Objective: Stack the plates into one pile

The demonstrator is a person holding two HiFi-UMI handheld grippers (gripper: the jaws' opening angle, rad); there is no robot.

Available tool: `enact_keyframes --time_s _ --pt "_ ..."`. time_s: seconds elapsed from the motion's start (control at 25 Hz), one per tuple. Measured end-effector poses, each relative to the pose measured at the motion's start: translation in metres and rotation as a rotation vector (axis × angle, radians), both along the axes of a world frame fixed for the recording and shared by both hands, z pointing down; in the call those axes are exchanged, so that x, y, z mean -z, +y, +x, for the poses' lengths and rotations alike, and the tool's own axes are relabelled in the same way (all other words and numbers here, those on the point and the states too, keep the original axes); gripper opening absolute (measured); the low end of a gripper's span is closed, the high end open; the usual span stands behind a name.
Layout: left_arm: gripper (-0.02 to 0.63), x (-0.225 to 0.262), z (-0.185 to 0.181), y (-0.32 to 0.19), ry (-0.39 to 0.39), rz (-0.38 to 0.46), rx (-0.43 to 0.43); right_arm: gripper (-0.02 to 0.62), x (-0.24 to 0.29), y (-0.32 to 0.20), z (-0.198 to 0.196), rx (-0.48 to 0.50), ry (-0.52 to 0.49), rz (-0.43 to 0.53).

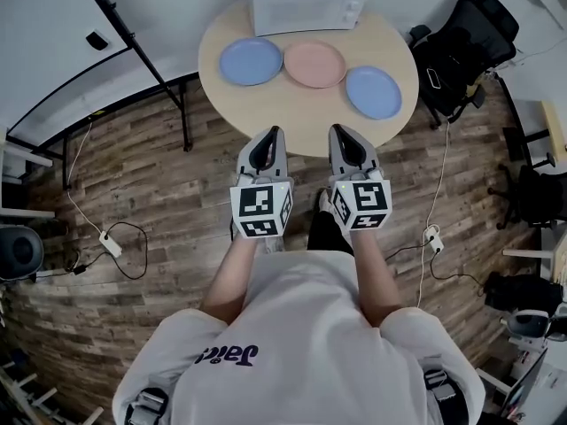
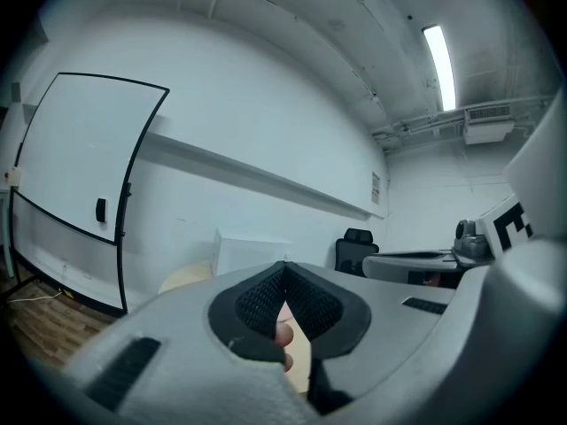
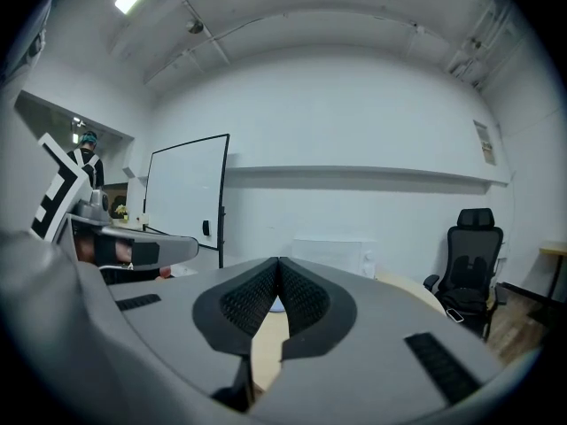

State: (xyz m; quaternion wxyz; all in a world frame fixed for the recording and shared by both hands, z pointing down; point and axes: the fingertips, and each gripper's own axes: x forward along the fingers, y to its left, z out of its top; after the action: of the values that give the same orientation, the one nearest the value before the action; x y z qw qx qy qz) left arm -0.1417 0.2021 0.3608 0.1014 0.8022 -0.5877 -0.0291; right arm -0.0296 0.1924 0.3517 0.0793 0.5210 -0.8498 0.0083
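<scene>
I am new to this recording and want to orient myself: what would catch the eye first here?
Three plates lie in a row on the round table: left blue plate, pink plate, right blue plate, with a microwave behind them. Nearer the person, the left gripper and right gripper hover side by side at the table's near edge, both shut and empty.
</scene>
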Motion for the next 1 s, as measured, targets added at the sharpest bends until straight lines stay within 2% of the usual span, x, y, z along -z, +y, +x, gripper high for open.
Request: enact_keyframes --time_s 0.2,0.44,0.6,0.76,1.0 --pt "0.014 -0.002 0.008 -0.021 -0.011 -0.009 -0.003 0.017 -0.003 -0.022 0.010 0.000 -0.036 0.000" --pt "0.014 0.001 0.030 -0.061 -0.057 -0.010 -0.005 0.017 -0.002 -0.073 0.030 0.012 -0.096 -0.001" --pt "0.014 0.002 0.040 -0.093 -0.079 -0.023 0.009 0.017 0.000 -0.112 0.035 0.090 -0.145 -0.027" --pt "0.014 0.009 0.054 -0.136 -0.094 -0.020 0.035 0.017 0.000 -0.154 0.036 0.206 -0.147 -0.058" --pt "0.014 0.003 0.089 -0.186 -0.103 -0.050 0.060 0.018 -0.004 -0.208 0.067 0.242 -0.103 -0.066"
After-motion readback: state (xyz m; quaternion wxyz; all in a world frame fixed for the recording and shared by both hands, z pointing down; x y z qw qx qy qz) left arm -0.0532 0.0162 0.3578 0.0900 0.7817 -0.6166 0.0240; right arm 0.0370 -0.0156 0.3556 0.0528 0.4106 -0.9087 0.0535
